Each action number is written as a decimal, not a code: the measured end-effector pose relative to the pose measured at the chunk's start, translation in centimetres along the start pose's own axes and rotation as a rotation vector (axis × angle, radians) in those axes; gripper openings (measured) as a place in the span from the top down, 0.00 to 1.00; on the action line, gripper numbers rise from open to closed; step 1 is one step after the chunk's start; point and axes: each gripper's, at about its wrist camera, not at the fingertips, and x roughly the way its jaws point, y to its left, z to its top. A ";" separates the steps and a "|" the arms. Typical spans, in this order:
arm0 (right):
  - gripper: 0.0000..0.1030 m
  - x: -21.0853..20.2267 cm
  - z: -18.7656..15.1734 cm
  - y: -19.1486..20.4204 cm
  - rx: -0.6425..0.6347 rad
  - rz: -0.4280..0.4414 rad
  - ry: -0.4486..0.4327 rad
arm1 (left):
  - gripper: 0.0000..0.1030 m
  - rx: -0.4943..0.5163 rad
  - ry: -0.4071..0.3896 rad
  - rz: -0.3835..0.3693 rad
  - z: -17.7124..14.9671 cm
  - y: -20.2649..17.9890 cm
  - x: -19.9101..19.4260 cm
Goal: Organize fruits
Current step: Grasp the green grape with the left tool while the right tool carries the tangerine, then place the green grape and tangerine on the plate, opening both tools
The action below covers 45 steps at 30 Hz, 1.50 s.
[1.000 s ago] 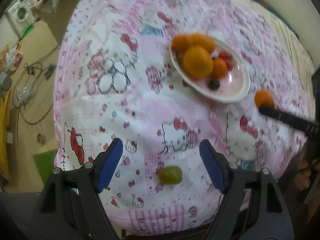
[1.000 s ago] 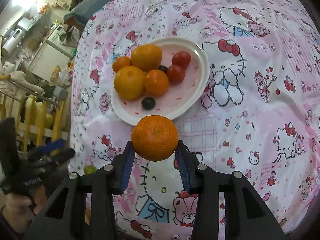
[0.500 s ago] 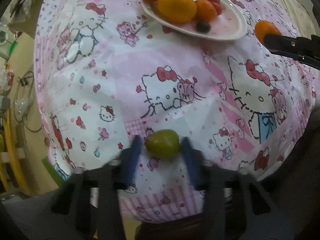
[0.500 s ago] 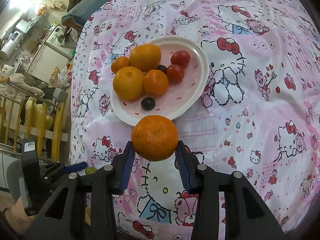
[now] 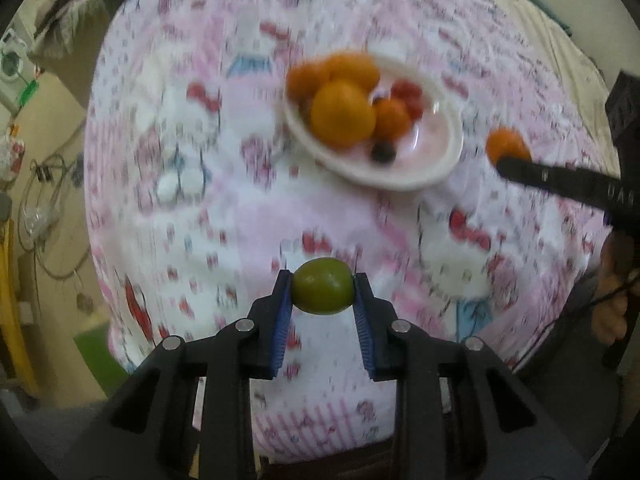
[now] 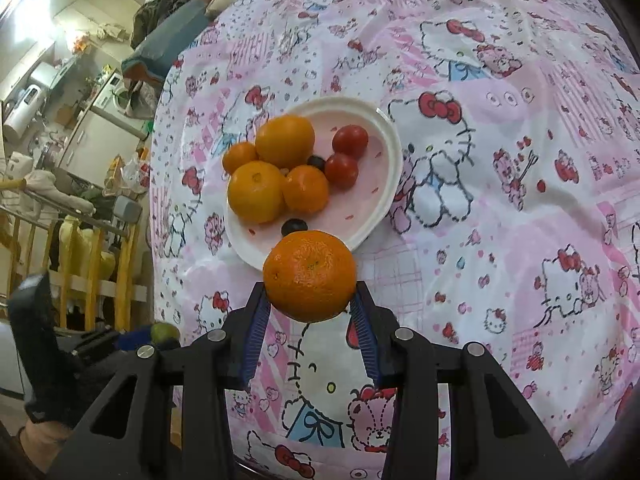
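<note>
My left gripper (image 5: 322, 292) is shut on a small green fruit (image 5: 322, 291), held above the near part of the pink patterned tablecloth (image 5: 208, 216). In the right wrist view my right gripper (image 6: 310, 300) is shut on an orange mandarin (image 6: 309, 275), just in front of the white plate (image 6: 380, 200). The plate holds several mandarins (image 6: 256, 196), two red tomatoes (image 6: 350, 141) and dark berries (image 6: 294, 225). The left wrist view is blurred; it shows the plate (image 5: 444, 160) farther back and the right gripper's mandarin (image 5: 505, 143) at the right. The left gripper with the green fruit (image 6: 163, 332) shows at lower left of the right wrist view.
The tablecloth (image 6: 500, 200) covers a rounded table whose edge drops off at the left and front. Beyond the left edge are floor cables (image 5: 44, 200), a wooden rail (image 6: 92, 256) and kitchen clutter (image 6: 100, 120). A hand (image 5: 612, 308) holds the right tool.
The left gripper dropped around the green fruit, shut on it and lifted it off the cloth. The right gripper kept still with its mandarin.
</note>
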 end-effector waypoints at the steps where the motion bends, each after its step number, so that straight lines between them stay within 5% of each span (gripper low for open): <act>1: 0.58 -0.3 0.3 -0.2 0.006 0.005 -0.008 | 0.75 0.001 -0.012 0.001 0.8 -0.2 -0.2; 5: 0.58 -1.1 1.8 -1.2 0.026 -0.006 -0.034 | 0.75 -0.011 -0.038 -0.044 3.5 -0.9 0.7; 14: 0.58 0.4 5.3 -2.9 0.041 -0.030 -0.023 | 0.75 0.033 -0.046 -0.022 7.5 -4.1 4.7; 22: 0.58 4.5 7.7 -3.3 -0.002 -0.064 0.039 | 0.75 -0.025 0.025 -0.051 8.2 -4.3 8.3; 38: 0.54 7.7 7.3 -3.1 0.055 0.041 0.143 | 0.73 -0.034 0.053 -0.016 9.0 -4.9 9.9; 45: 0.41 6.9 7.5 -3.6 0.089 0.067 0.104 | 0.50 -0.043 0.048 -0.012 9.3 -5.2 9.8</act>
